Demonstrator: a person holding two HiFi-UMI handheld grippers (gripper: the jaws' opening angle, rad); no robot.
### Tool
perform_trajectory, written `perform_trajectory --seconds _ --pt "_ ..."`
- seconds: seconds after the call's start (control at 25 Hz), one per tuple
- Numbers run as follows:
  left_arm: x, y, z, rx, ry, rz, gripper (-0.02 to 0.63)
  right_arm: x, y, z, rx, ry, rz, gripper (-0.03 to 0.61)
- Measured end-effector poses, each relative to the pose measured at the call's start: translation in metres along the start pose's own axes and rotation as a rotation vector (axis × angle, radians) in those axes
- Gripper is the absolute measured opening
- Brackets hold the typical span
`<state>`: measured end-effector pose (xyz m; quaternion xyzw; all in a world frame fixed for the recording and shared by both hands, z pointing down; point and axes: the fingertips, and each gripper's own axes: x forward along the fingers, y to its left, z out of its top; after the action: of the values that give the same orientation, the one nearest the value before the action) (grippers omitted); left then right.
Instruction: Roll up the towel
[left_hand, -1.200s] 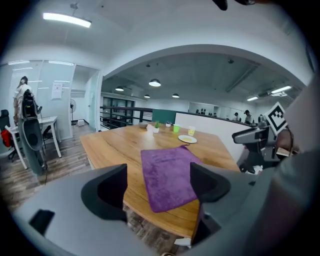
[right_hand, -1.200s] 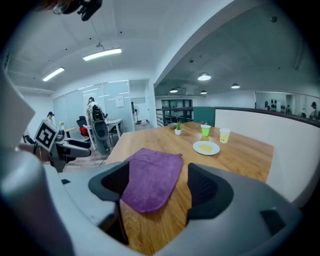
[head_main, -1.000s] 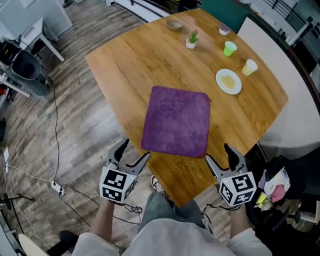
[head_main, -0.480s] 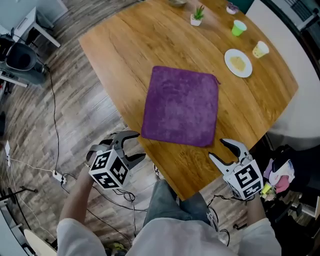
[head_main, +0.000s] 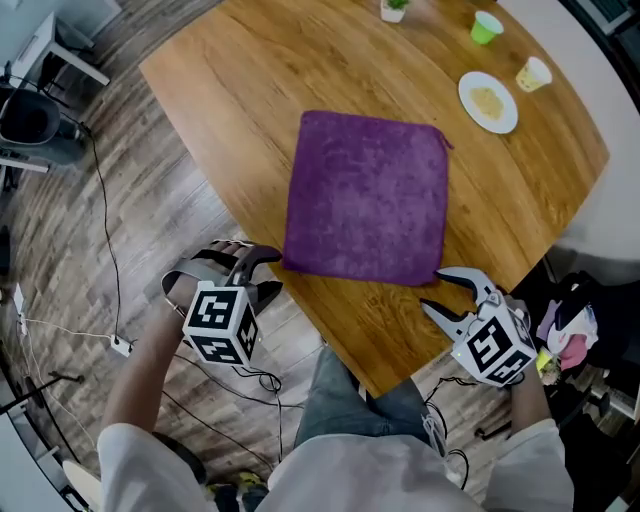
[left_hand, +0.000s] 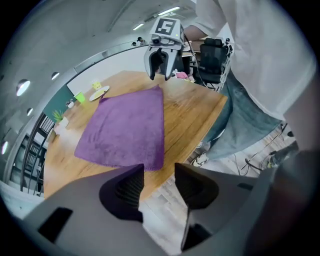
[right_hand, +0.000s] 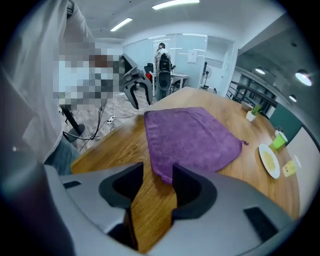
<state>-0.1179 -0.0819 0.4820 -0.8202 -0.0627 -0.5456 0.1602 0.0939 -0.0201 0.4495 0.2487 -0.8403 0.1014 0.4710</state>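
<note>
**Item: towel.** Purple, lying flat and fully unrolled on the wooden table, near edge running close to the table's front edge. No fold or roll started.

**Item: left gripper.** Hovering off the table's front-left edge, over floor, just beside the towel's near-left corner. Jaws partly spread and closing w/ nothing between them; the left gripper view is showing only table edge and floorboards in the gap. Not touching cloth.

**Item: right gripper.** Pointing down at the tabletop near the towel's near-right corner. Jaws partly spread and closing. The right gripper view is showing that corner just ahead of the tips, bare wood in the gap. Pads not pressing on cloth.

**Misc., far side of table:** plate, green cup, pale cup. All sitting well apart from the towel, not obstructing.

**Step in hand (judgement):** approach phase. Both grippers are lining up on the two near corners; rolling itself not begun.

**Next move (judgement):** each gripper is needing to reach its corner, left having farther to go, w/ jaws wide enough to take the hem. Then pinching both corners together and turning the near edge over, away from the person, keeping both ends level so the roll is starting straight.
</note>
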Motion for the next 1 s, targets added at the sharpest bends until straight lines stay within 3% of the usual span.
perform_trajectory --seconds 0.2,0.4,0.6,1.0 --pt "0.012 0.000 -0.001 0.042 0.009 -0.039 0.190 0.011 0.000 -0.002 -0.031 0.045 0.047 0.156" --pt "0.017 0.000 0.003 0.027 -0.010 -0.077 0.156 0.018 -0.001 -0.003 -0.064 0.079 0.076 0.139" --pt "0.021 0.002 0.003 0.047 0.005 -0.076 0.109 0.023 -0.002 -0.005 -0.082 0.099 0.097 0.106" --pt "0.022 0.000 0.003 0.068 0.024 -0.070 0.077 0.027 0.002 -0.014 -0.114 0.143 0.136 0.073"
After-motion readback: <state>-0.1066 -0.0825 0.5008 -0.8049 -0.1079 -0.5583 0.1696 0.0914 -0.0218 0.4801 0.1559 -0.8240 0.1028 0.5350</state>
